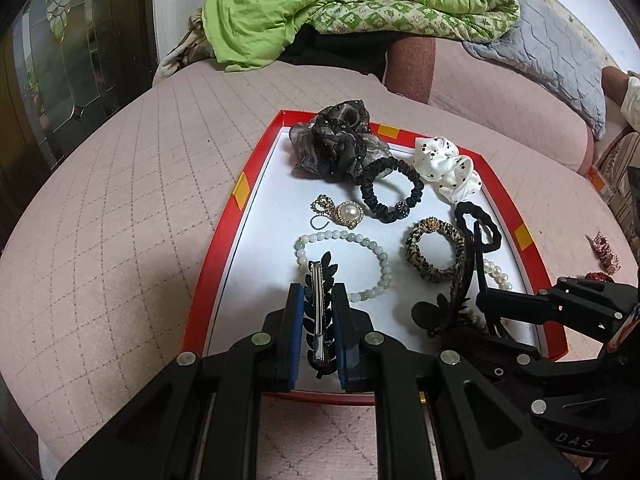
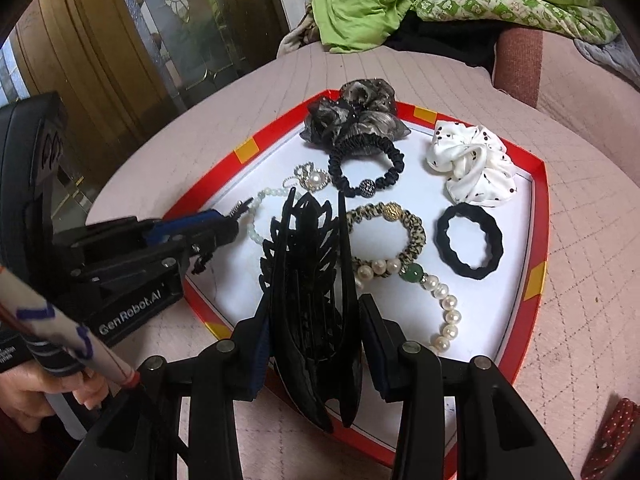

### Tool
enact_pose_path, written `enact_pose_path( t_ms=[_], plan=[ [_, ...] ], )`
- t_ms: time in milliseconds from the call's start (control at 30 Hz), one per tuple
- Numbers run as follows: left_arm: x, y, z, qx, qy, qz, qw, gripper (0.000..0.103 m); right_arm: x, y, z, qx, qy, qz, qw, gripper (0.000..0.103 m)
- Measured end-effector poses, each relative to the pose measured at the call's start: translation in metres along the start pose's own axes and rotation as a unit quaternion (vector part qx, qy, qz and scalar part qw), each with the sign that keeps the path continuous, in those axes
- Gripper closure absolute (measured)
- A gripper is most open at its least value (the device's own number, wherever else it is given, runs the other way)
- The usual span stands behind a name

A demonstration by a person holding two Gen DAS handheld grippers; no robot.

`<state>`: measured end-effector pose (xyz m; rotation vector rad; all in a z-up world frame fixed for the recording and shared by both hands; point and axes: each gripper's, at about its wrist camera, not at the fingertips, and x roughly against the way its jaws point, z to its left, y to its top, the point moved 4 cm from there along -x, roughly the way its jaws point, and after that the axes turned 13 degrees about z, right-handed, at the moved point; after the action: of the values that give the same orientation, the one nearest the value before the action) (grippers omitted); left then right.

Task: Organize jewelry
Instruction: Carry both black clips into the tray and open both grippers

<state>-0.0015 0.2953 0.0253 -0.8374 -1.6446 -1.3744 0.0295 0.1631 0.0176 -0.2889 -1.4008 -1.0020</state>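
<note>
Near edge of red-rimmed white tray: my left gripper pinches a black leaf-trimmed metal barrette; my right gripper clamps a black plastic claw clip.

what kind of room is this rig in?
Most likely a bedroom or living area at home. The red tray of hair accessories sits on a pink quilted surface, seemingly a bed or sofa, with a crumpled green comforter behind it and a wooden door with leaded glass alongside.
</note>
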Motion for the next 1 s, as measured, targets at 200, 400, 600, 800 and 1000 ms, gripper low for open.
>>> enact_pose_path(
  t_ms=[200,400,600,800,1000],
  plan=[
    [-0.003,-0.001,-0.001,-0.002,0.004,0.004,1.0000,0.090,-0.003,-0.003,-0.004,0.000,-0.008,0.008,1.000,0.059],
    [-0.006,-0.002,-0.002,-0.007,0.010,0.009,0.9999,0.090,-0.003,-0.005,-0.003,0.002,-0.012,0.009,1.000,0.058],
    [-0.009,-0.002,-0.003,-0.009,0.013,0.015,0.9998,0.089,-0.003,-0.005,-0.004,-0.003,-0.011,0.009,1.000,0.058],
    [-0.012,-0.002,-0.005,-0.013,0.016,0.021,0.9996,0.089,-0.002,-0.005,-0.004,-0.005,-0.010,0.010,1.000,0.057],
    [-0.013,-0.001,-0.005,-0.014,0.017,0.022,0.9995,0.089,-0.002,-0.006,-0.004,-0.006,-0.010,0.011,1.000,0.057]
  ],
)
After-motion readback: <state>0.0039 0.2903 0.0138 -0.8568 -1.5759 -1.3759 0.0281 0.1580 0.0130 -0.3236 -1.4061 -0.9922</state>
